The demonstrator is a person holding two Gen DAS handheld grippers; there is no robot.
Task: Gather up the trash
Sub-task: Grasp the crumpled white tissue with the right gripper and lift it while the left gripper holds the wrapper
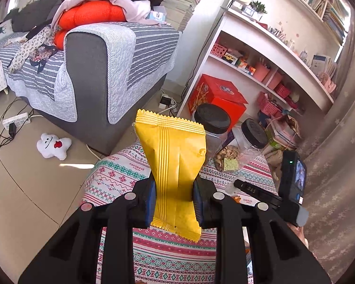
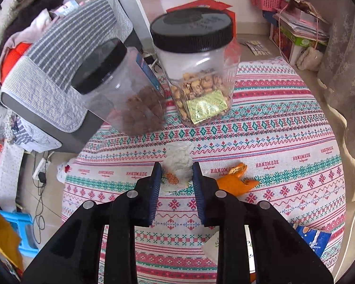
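Left wrist view: left gripper [image 1: 174, 198] fingers clamped on yellow wrapper [image 1: 172, 165], held upright above the desk [image 1: 120, 172], probably for carrying off. Wrapper flat, empty-looking, crimped serrated ends, lengthwise seam. Right gripper [image 2: 175, 182] fingers apart, straddling crumpled white wrapper [image 2: 179, 163] lying on the desk; not yet closed. Orange peel [image 2: 236, 177] just beside.

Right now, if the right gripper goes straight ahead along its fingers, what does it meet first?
The crumpled white wrapper lying on the tablecloth, already between the tips of the open right gripper. Beyond it stands the nut jar, though depth is hard to judge.
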